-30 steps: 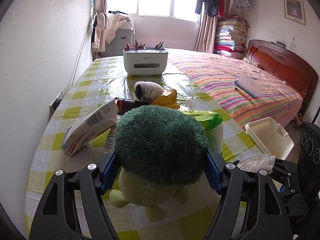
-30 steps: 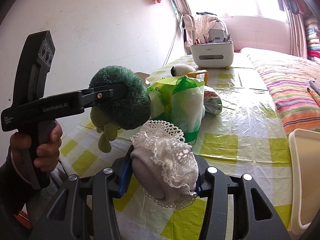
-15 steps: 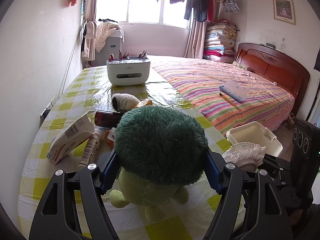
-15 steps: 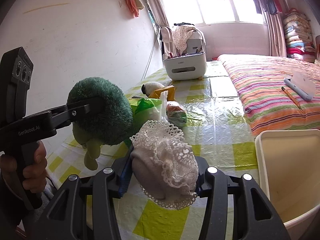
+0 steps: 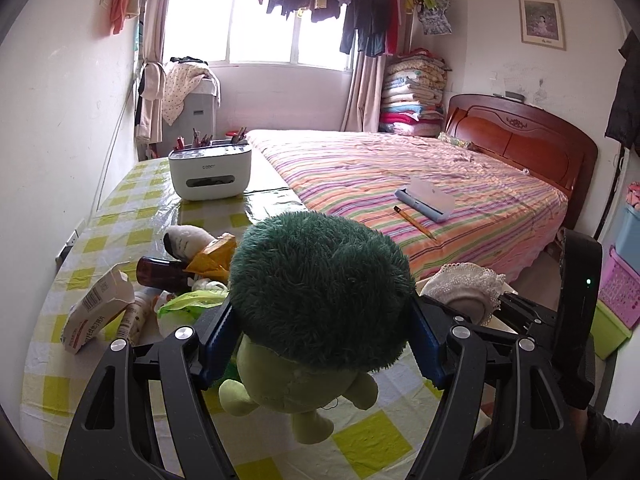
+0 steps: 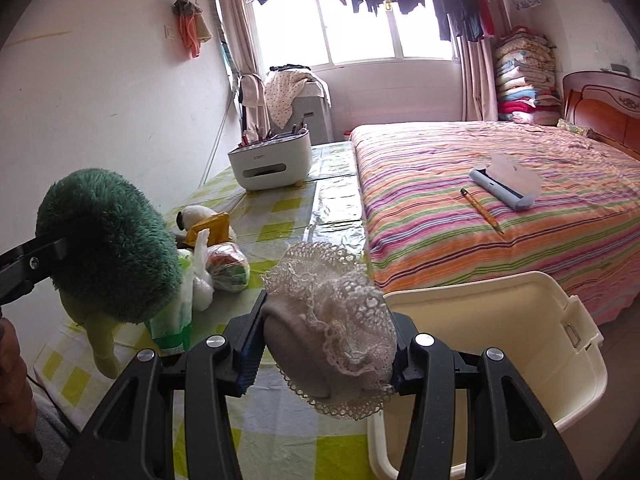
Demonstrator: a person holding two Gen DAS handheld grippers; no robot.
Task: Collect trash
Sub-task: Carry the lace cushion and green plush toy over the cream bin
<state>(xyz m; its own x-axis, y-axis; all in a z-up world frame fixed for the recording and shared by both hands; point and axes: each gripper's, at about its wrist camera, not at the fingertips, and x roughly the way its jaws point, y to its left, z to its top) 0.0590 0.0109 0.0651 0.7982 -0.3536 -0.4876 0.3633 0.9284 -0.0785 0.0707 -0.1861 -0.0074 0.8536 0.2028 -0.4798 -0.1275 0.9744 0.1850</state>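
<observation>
My left gripper [image 5: 320, 344] is shut on a plush toy [image 5: 320, 292] with a dark green fuzzy head and a pale green body, held above the checked table [image 5: 120, 220]. The same plush toy [image 6: 108, 240] shows at the left of the right wrist view. My right gripper [image 6: 326, 348] is shut on a grey cloth with a white lace trim [image 6: 332, 320], which hangs just left of a cream plastic bin [image 6: 500, 340]. The lace cloth [image 5: 464, 288] also appears to the right of the plush toy in the left wrist view.
On the table lie a cardboard box [image 5: 96, 312], a brown bottle [image 5: 160, 272], a yellow wrapper [image 5: 212, 256], a green bag [image 6: 176, 312], a tied bag [image 6: 224, 268] and a white organiser [image 5: 210, 174]. A striped bed [image 6: 500, 200] stands to the right.
Both grippers have swung to the right with their loads and risen a little. The cream bin has come into the right wrist view, close under the lace cloth.
</observation>
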